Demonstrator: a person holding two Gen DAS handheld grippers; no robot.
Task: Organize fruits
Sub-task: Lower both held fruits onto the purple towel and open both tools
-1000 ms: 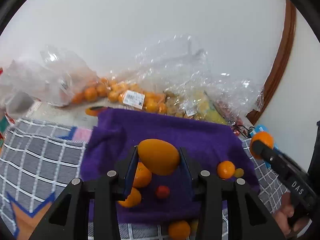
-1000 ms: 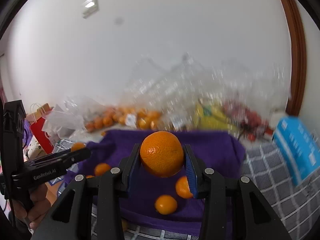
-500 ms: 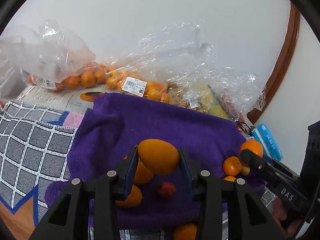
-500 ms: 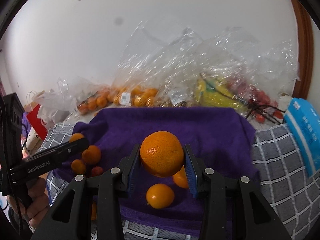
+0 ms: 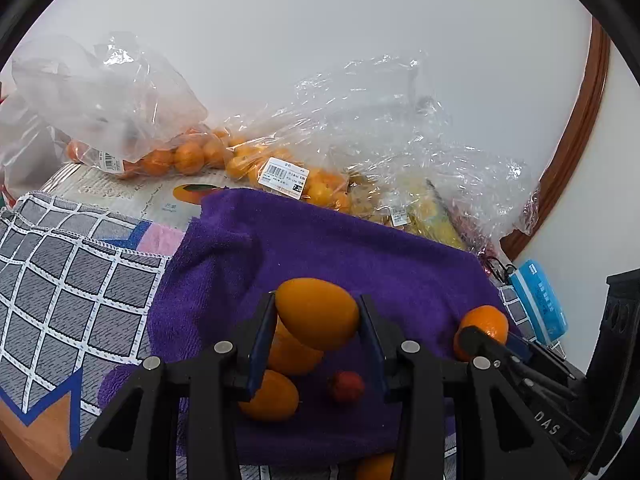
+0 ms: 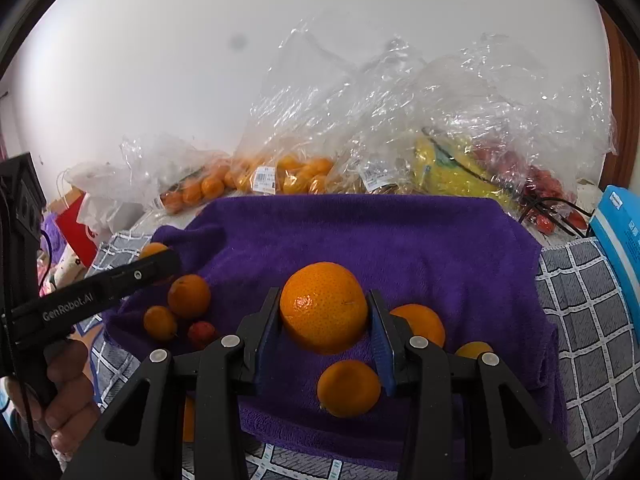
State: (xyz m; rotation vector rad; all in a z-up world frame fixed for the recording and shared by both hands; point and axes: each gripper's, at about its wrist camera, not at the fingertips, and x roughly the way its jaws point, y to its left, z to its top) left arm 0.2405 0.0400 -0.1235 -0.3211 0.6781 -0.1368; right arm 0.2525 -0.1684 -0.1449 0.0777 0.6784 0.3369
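The left hand-held gripper [image 6: 154, 266] carries white letters "GenRobot.AI" on its side. The right hand-held gripper [image 5: 486, 334] shows "DAS". A barcode label [image 5: 283, 179] on the orange bag reads "7.2".

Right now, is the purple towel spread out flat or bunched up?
Mostly spread. The purple towel lies open under the loose fruit, with its left edge rumpled into folds. Its underside is hidden.

Fruit bags [image 6: 280, 176] behind towel [image 6: 400, 240]
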